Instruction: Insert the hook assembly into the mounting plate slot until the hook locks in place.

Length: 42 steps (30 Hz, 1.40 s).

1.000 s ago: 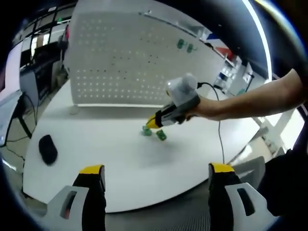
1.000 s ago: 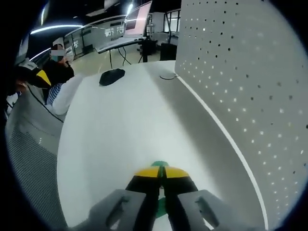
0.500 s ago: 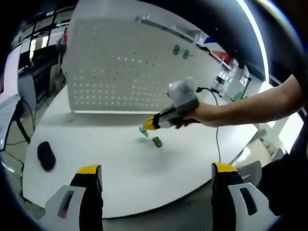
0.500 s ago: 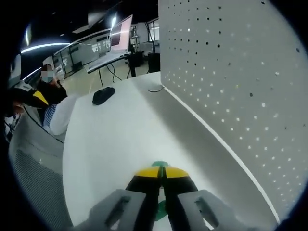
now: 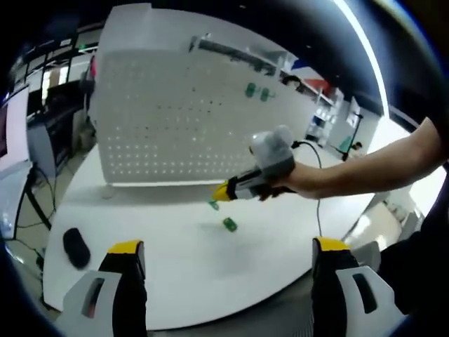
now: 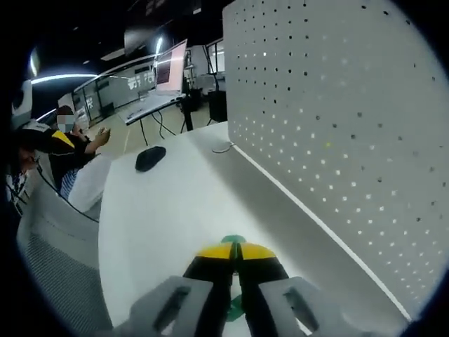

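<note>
Right tongs (image 6: pixel 236 254) are clamped on a green hook (image 6: pixel 233 239), held just above the white tabletop (image 5: pixel 175 246) in front of the pegboard (image 5: pixel 175 105). A 2nd green hook (image 5: pixel 229 224) lies on the tabletop just below it. Left tongs (image 5: pixel 228 256) sit wide apart, holding nothing, at the near edge. Black mouse (image 5: pixel 76 247) far left.
</note>
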Tool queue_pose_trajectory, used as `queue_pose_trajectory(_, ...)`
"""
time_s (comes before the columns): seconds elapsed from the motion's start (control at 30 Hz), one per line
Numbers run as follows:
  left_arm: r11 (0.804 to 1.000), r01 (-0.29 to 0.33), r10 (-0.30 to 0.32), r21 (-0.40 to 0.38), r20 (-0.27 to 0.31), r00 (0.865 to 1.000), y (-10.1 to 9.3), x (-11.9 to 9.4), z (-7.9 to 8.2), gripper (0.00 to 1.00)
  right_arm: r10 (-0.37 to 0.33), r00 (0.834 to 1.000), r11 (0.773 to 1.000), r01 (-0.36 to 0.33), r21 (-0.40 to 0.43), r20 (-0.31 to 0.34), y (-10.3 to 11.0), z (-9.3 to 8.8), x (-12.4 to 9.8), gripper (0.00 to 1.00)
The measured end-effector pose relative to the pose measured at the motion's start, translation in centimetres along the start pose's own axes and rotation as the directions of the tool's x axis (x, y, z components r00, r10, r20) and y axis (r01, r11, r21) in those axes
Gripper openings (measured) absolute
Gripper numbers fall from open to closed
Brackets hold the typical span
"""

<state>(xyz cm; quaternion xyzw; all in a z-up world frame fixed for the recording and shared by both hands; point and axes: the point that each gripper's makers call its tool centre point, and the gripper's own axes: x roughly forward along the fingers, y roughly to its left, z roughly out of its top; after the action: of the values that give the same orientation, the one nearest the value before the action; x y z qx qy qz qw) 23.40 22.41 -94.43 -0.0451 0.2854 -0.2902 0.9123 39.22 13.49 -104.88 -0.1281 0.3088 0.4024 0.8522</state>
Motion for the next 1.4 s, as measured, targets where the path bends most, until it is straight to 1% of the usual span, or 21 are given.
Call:
queue_pose_trajectory(0.03, 1.000, -0.002, 0.002, 0.002, 0.005, 1.000, 0.0, 0.0, 0.2, 1.00, -0.004, 1.000, 1.000, 0.004, 0.026, 0.015, 0.0, 0.3, -0.2, 0.00)
queue_pose_trajectory(0.17, 1.000, -0.010, 0.010, 0.000, 0.024, 1.000, 0.1, -0.1, 1.0, 1.00, -0.027, 0.998, 0.998, 0.024, 0.052, 0.050, -0.4, 1.3, -1.1, 0.00)
queue_pose_trajectory(0.23, 1.000, -0.014, 0.014, 0.001, 0.030, 0.999, 0.2, -0.1, 1.3, 1.00, -0.037, 0.996, 0.997, 0.032, 0.069, 0.082, -0.4, 2.2, -1.9, 0.00)
queue_pose_trajectory(0.37, 1.000, -0.027, 0.027, -0.002, 0.044, 0.999, 0.4, -0.1, 2.1, 0.98, -0.057, 0.989, 0.995, 0.045, 0.088, 0.140, -0.2, 3.7, -3.3, 0.00)
queue_pose_trajectory(0.43, 0.999, -0.033, 0.033, -0.014, 0.051, 0.998, 0.6, -0.1, 2.5, 0.96, -0.061, 0.984, 0.996, 0.049, 0.075, 0.165, 0.2, 4.5, -4.2, 0.00)
queue_pose_trajectory(0.5, 0.999, -0.028, 0.029, -0.022, 0.060, 0.998, 0.6, -0.1, 2.8, 0.94, -0.069, 0.979, 0.998, 0.066, 0.022, 0.192, 0.6, 5.3, -5.2, 0.00)
queue_pose_trajectory(0.6, 0.999, -0.019, 0.022, -0.042, 0.073, 0.997, 0.5, 0.3, 3.3, 0.91, -0.066, 0.970, 0.998, 0.062, 0.027, 0.233, 1.4, 6.1, -6.5, 0.00)
queue_pose_trajectory(0.63, 0.999, -0.017, 0.020, -0.045, 0.075, 0.997, 0.5, 0.3, 3.5, 0.90, -0.068, 0.965, 0.998, 0.062, 0.032, 0.255, 1.7, 6.5, -7.1, 0.00)
queue_pose_trajectory(0.77, 0.999, -0.012, 0.015, -0.039, 0.079, 0.997, 0.3, 0.7, 3.9, 0.90, -0.072, 0.948, 0.995, 0.048, 0.082, 0.311, 2.6, 7.4, -8.9, 0.00)
queue_pose_trajectory(0.87, 1.000, -0.011, 0.012, -0.024, 0.080, 0.997, 0.2, 0.9, 4.1, 0.88, -0.056, 0.933, 0.990, 0.006, 0.141, 0.355, 4.1, 7.9, -10.4, 0.00)
queue_pose_trajectory(0.9, 1.000, -0.009, 0.011, -0.023, 0.083, 0.996, 0.2, 1.0, 4.2, 0.86, -0.051, 0.931, 0.987, -0.007, 0.158, 0.362, 4.5, 8.0, -10.8, 0.00)
queue_pose_trajectory(0.93, 1.000, -0.010, 0.012, -0.024, 0.087, 0.996, 0.2, 1.1, 4.3, 0.85, -0.052, 0.925, 0.987, -0.011, 0.162, 0.376, 4.9, 8.2, -11.3, 0.00)
queue_pose_trajectory(1.0, 1.000, -0.013, 0.015, -0.023, 0.092, 0.996, 0.2, 1.2, 4.4, 0.82, -0.043, 0.919, 0.983, -0.032, 0.183, 0.392, 5.8, 8.5, -11.8, 0.00)
queue_pose_trajectory(1.03, 1.000, -0.015, 0.016, -0.008, 0.087, 0.996, 0.2, 1.4, 4.4, 0.80, -0.042, 0.917, 0.982, -0.036, 0.188, 0.397, 6.0, 8.6, -12.0, 0.00)
queue_pose_trajectory(1.1, 1.000, -0.019, 0.019, 0.009, 0.068, 0.998, 0.1, 1.7, 4.1, 0.78, -0.034, 0.904, 0.971, -0.071, 0.227, 0.425, 7.1, 9.1, -12.7, 0.00)
queue_pose_trajectory(1.17, 1.000, -0.019, 0.019, 0.006, 0.072, 0.997, 0.1, 1.8, 4.2, 0.78, -0.033, 0.898, 0.968, -0.082, 0.239, 0.440, 7.6, 9.4, -13.0, 0.00)
queue_pose_trajectory(1.23, 1.000, -0.006, 0.008, -0.019, 0.095, 0.995, -0.2, 1.9, 4.6, 0.74, -0.023, 0.883, 0.957, -0.116, 0.264, 0.469, 8.7, 10.1, -13.7, 0.00)
queue_pose_trajectory(1.3, 1.000, 0.001, 0.002, -0.030, 0.101, 0.995, -0.4, 2.0, 4.7, 0.70, -0.015, 0.872, 0.949, -0.142, 0.280, 0.490, 9.7, 10.6, -14.2, 0.00)
queue_pose_trajectory(1.4, 1.000, 0.002, 0.001, -0.030, 0.106, 0.994, -0.5, 2.1, 4.8, 0.67, -0.008, 0.862, 0.942, -0.164, 0.293, 0.507, 10.6, 11.0, -14.7, 0.00)
